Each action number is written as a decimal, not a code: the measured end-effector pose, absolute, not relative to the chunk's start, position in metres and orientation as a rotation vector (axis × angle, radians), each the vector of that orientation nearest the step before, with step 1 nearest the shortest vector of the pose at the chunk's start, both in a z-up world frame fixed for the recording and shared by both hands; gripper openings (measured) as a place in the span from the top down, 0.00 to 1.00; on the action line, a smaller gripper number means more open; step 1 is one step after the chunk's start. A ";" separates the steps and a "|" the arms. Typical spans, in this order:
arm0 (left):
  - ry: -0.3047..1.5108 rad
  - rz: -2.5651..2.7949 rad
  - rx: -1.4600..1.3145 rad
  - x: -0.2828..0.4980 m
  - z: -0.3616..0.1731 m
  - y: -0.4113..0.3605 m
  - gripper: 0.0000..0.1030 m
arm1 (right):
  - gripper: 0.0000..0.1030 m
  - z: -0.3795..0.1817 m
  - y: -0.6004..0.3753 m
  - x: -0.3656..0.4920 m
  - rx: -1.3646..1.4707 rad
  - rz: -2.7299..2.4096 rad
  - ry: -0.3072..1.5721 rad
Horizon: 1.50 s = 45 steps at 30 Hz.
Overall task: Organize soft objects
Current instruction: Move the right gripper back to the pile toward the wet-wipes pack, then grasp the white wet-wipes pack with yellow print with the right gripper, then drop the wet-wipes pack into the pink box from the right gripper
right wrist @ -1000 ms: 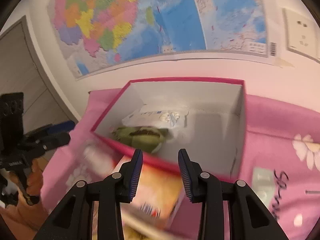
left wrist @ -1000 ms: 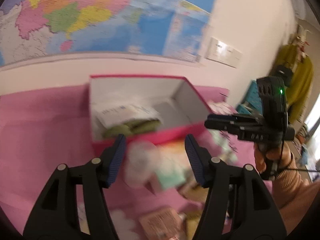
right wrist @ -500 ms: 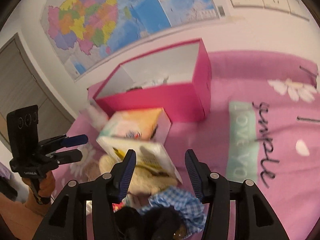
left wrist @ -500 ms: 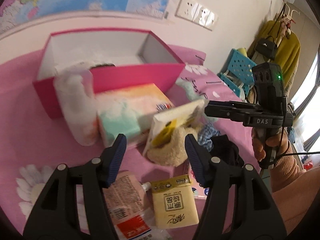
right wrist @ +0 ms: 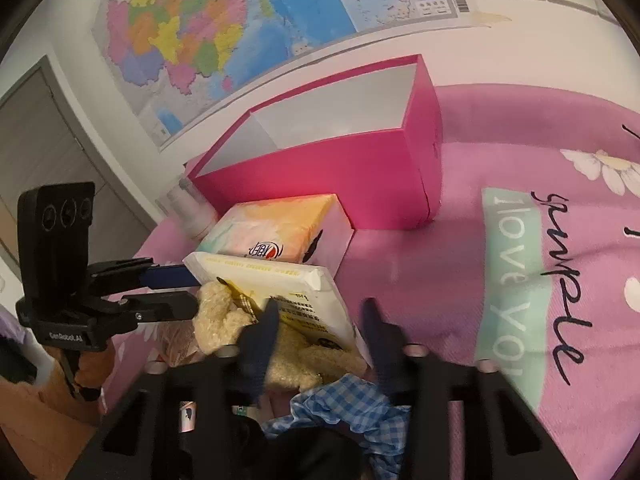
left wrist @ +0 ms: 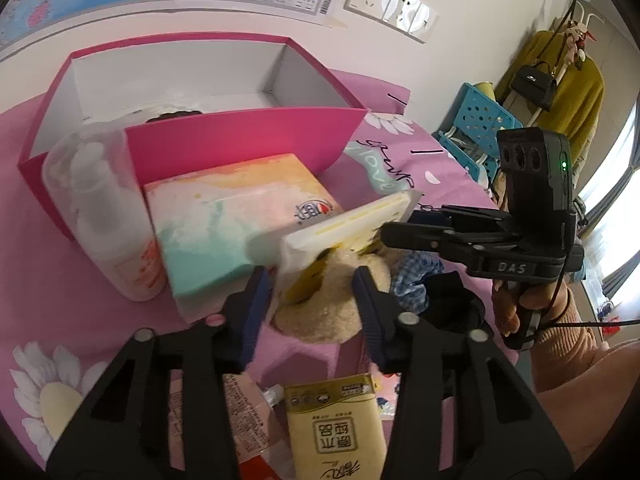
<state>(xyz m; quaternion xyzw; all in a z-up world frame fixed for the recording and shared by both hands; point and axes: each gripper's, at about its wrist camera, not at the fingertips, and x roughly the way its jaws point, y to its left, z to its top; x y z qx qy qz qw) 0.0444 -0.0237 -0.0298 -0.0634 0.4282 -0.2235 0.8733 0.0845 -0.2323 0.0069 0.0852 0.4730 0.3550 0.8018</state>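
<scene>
**A:** Left view first. How far along are we?

**B:** Hardly begun, I judge. The open pink cardboard box [left wrist: 248, 140] beyond my left tool [left wrist: 310, 280] shows only a little white and dark stuff over its near wall. The rest lies outside it on the pink flowered sheet [left wrist: 48, 280]. A pastel orange-and-teal tissue pack [left wrist: 232, 216] is just ahead of the tool and a clear tub of cotton pads [left wrist: 100, 208] ahead to its left. A small yellow tissue packet [left wrist: 336, 420] lies under its arms.

**A:** And the tool itself?

**B:** Its jaws are closing, not yet pinching. Between them are a corner of the flat white-and-yellow tissue pack [left wrist: 352, 220] and the cream fleece bundle [left wrist: 332, 304] beneath it. The right tool [left wrist: 400, 236] reaches in at the pack's far end.

**A:** Right view?

**B:** The right tool [right wrist: 320, 308] is closing too, with the near end of the white-and-yellow pack [right wrist: 280, 280] between its jaws. There is still a gap on one side. A blue checked cloth [right wrist: 352, 400] lies beneath it, and the left tool [right wrist: 194, 292] is at the pack's other corner. The box [right wrist: 320, 176] is well ahead.

**A:** What changed?

**B:** A second ago both cameras looked into the box, at a green soft thing and a white packet. Now both tools are lower, over the heap, with their jaws narrower.
</scene>
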 end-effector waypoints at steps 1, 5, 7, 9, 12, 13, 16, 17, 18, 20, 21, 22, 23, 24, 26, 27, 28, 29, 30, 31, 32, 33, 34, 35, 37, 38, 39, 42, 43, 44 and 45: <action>0.895 -0.467 -0.127 0.045 -0.030 -0.025 0.60 | 0.70 0.007 -0.232 0.085 0.178 0.761 1.012; 0.901 -0.462 -0.118 0.047 -0.030 -0.028 0.60 | 0.76 0.008 -0.235 0.083 0.166 0.759 0.996; 0.903 -0.463 -0.123 0.048 -0.030 -0.029 0.60 | 0.77 0.010 -0.237 0.083 0.173 0.759 0.988; 0.902 -0.462 -0.119 0.049 -0.030 -0.030 0.60 | 0.78 0.013 -0.238 0.083 0.177 0.759 0.978; 0.901 -0.460 -0.125 0.049 -0.029 -0.030 0.60 | 0.80 0.018 -0.239 0.081 0.168 0.759 0.962; 0.897 -0.457 -0.126 0.049 -0.027 -0.030 0.60 | 0.81 0.020 -0.239 0.081 0.166 0.759 0.958; 0.871 -0.455 -0.126 0.047 -0.017 -0.029 0.60 | 0.84 0.029 -0.241 0.081 0.174 0.767 0.940; 0.860 -0.462 -0.131 0.047 -0.012 -0.028 0.60 | 0.85 0.035 -0.241 0.081 0.167 0.767 0.925; 0.848 -0.463 -0.133 0.046 -0.006 -0.028 0.60 | 0.85 0.039 -0.241 0.081 0.162 0.766 0.914; 0.812 -0.463 -0.126 0.047 0.008 -0.026 0.60 | 0.85 0.050 -0.241 0.083 0.153 0.769 0.896; 0.796 -0.460 -0.122 0.048 0.014 -0.026 0.60 | 0.85 0.057 -0.241 0.086 0.151 0.771 0.883; 0.779 -0.458 -0.117 0.050 0.021 -0.025 0.60 | 0.85 0.060 -0.241 0.087 0.149 0.775 0.876; 0.767 -0.457 -0.116 0.053 0.027 -0.024 0.60 | 0.85 0.065 -0.240 0.089 0.146 0.777 0.867; 0.759 -0.457 -0.118 0.057 0.033 -0.022 0.60 | 0.85 0.070 -0.240 0.092 0.144 0.778 0.856; 0.742 -0.449 -0.124 0.066 0.043 -0.018 0.60 | 0.85 0.079 -0.238 0.099 0.135 0.775 0.836; 0.737 -0.444 -0.127 0.071 0.047 -0.016 0.60 | 0.85 0.084 -0.238 0.105 0.139 0.775 0.822; 0.734 -0.440 -0.132 0.077 0.050 -0.014 0.60 | 0.85 0.087 -0.238 0.109 0.144 0.775 0.817; 0.734 -0.435 -0.137 0.083 0.053 -0.012 0.60 | 0.85 0.091 -0.237 0.114 0.149 0.774 0.810; 0.739 -0.425 -0.147 0.091 0.055 -0.010 0.60 | 0.85 0.094 -0.236 0.121 0.151 0.769 0.805; 0.743 -0.420 -0.152 0.096 0.056 -0.009 0.60 | 0.85 0.097 -0.234 0.128 0.154 0.763 0.801; 0.746 -0.414 -0.156 0.102 0.058 -0.009 0.60 | 0.85 0.098 -0.233 0.133 0.156 0.764 0.799; 0.747 -0.404 -0.159 0.108 0.060 -0.008 0.60 | 0.85 0.100 -0.231 0.141 0.159 0.761 0.798; 0.748 -0.395 -0.162 0.113 0.062 -0.006 0.60 | 0.85 0.102 -0.229 0.146 0.154 0.756 0.796; 0.751 -0.386 -0.160 0.119 0.063 -0.006 0.60 | 0.85 0.102 -0.226 0.150 0.148 0.756 0.796; 0.757 -0.372 -0.161 0.128 0.064 -0.004 0.60 | 0.85 0.102 -0.221 0.162 0.140 0.743 0.805; 0.763 -0.365 -0.159 0.134 0.063 -0.004 0.60 | 0.85 0.101 -0.219 0.166 0.140 0.741 0.810; 0.773 -0.360 -0.166 0.139 0.061 -0.003 0.60 | 0.85 0.099 -0.217 0.173 0.140 0.739 0.818; 0.804 -0.343 -0.185 0.154 0.055 -0.001 0.60 | 0.85 0.092 -0.213 0.187 0.136 0.717 0.846; 0.810 -0.340 -0.186 0.157 0.054 -0.001 0.60 | 0.85 0.089 -0.212 0.191 0.134 0.710 0.857; 0.818 -0.332 -0.190 0.162 0.052 -0.001 0.60 | 0.85 0.085 -0.211 0.195 0.131 0.705 0.869; 0.826 -0.329 -0.196 0.166 0.050 -0.001 0.60 | 0.85 0.082 -0.210 0.198 0.127 0.700 0.884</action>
